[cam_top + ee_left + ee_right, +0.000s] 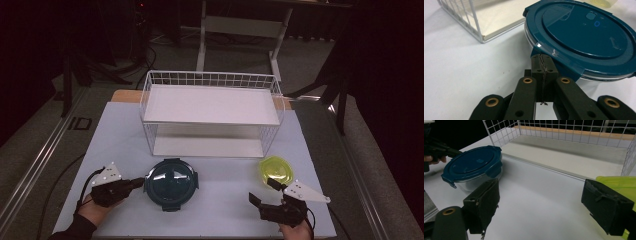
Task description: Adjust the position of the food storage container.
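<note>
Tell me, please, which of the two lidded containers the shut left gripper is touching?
The dark blue container; the shut left gripper meets its rim, unlike the yellow-green one.

White wire rack (210,105) with two flat shelves, upright toward the far edge of the table (115,150), about midway between left and right edges, open front facing the near edge. Strip of bare wood (125,95) at the far left corner. Beyond the far edge, white desk frame (202,45) on grey floor (310,60). Off the left edge, metal rail (35,165).
</note>
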